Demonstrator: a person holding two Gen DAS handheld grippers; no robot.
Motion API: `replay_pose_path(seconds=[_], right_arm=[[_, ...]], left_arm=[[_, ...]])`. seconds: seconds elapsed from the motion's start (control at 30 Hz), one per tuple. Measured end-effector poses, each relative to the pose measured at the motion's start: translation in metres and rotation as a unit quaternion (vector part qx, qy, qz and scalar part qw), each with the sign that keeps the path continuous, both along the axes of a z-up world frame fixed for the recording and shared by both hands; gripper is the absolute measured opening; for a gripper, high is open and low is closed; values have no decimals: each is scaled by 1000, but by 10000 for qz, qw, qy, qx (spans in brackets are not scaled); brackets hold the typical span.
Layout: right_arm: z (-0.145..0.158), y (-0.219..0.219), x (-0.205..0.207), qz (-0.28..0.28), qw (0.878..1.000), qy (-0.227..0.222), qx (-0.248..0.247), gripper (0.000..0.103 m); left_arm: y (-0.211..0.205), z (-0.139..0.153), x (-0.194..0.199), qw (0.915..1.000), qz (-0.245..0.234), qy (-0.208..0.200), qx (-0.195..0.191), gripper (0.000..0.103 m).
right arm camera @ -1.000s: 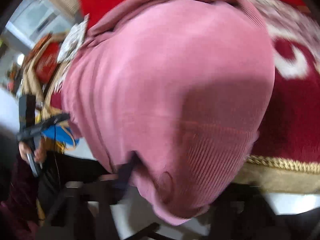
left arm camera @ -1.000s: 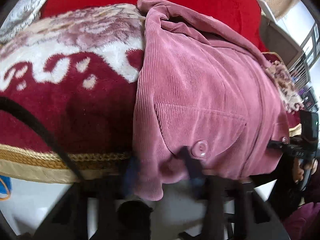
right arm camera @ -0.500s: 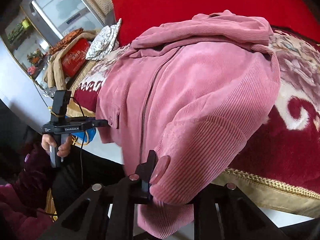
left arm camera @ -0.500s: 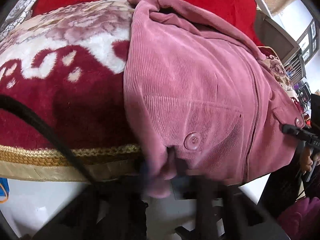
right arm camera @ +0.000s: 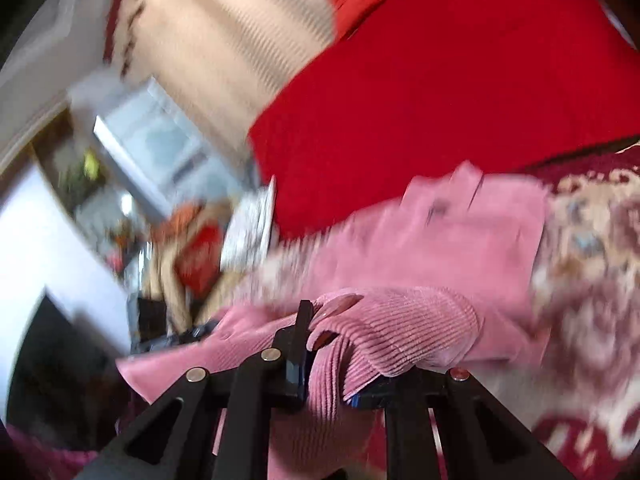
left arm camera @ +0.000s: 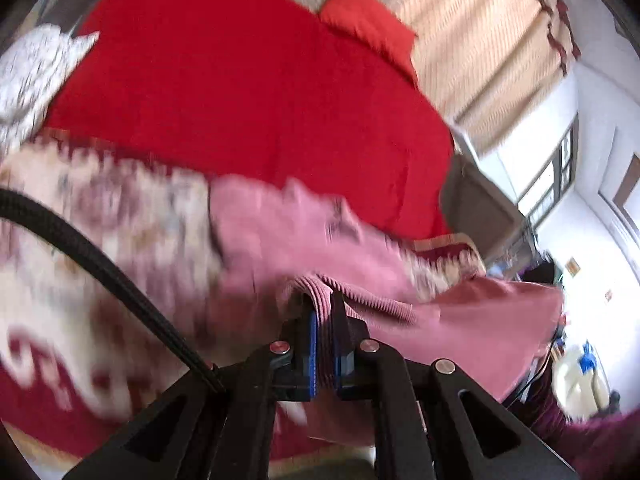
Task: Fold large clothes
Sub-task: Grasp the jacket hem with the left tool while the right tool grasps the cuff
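Nearest in the left wrist view, the left gripper (left arm camera: 323, 320) has its jaws closed tight on a ridged fold of the pink corduroy jacket (left arm camera: 472, 320), the cloth pinched between the two blue-edged fingers (left arm camera: 311, 344). A black braided cable (left arm camera: 100, 268) runs in from the left edge down to the gripper's frame. In the right wrist view the right gripper (right arm camera: 320, 344) likewise has its jaws clamped on a thick bunch of the same jacket (right arm camera: 400, 332); they have just been closing, with the cloth between them, and a round pink button (right arm camera: 340, 304) sits at the top of the bunch just beside the left finger (the right finger is mostly buried under the corduroy).

Beyond the jaws, the jacket's gripped edge is lifted clear while the rest of it lies on the bed, spread over a dark red and cream patterned blanket (left arm camera: 80, 232). Both views are heavily blurred here, so finer folds cannot be told.

Farther back lies a plain bright red cover (left arm camera: 240, 92) with a red pillow (left arm camera: 366, 20) at its far end, then a beige curtain (left arm camera: 480, 52), and at the right of the left view a bright window (left arm camera: 548, 184). A white patterned cloth (left arm camera: 36, 68) rests at the far left
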State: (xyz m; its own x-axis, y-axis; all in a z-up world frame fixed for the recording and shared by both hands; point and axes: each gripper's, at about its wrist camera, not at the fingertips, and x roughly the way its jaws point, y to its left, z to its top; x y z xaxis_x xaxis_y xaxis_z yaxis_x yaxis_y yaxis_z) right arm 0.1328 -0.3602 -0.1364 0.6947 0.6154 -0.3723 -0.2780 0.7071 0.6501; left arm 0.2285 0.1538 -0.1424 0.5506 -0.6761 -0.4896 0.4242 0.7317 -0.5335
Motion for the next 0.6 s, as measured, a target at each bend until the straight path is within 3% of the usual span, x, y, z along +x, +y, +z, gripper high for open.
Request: replay_pose_path(seconds=[0.07,0.17,0.23,0.37,0.47,0.53,0.6], right_arm=[[-4,-23,48,-426,9980,63,469,15],[-27,-50,114,-917,9899,383,1009,15],[-49,-60,150,-1113,9843,634,1211,15],[-102,-72,212,-1245,9738,1245,1439,17],[-139,-85,244,-1221,9522,1859,2093,18],[-156,-97,253,-1117,9314,2133,2730,18],[-154,-103,255,-971,9282,2080,2928,18]], left_arm=[[-2,13,40,9996,265,-9,9,6],[-23,5,110,9984,489,287,53,6],[-43,-15,156,9957,674,518,368,6],[-61,-70,224,9872,891,1224,507,6],[-55,-108,246,9780,1088,1772,164,10],[-45,-118,247,9722,1136,2019,-326,10],[-34,-120,241,9690,1169,2060,-703,11]])
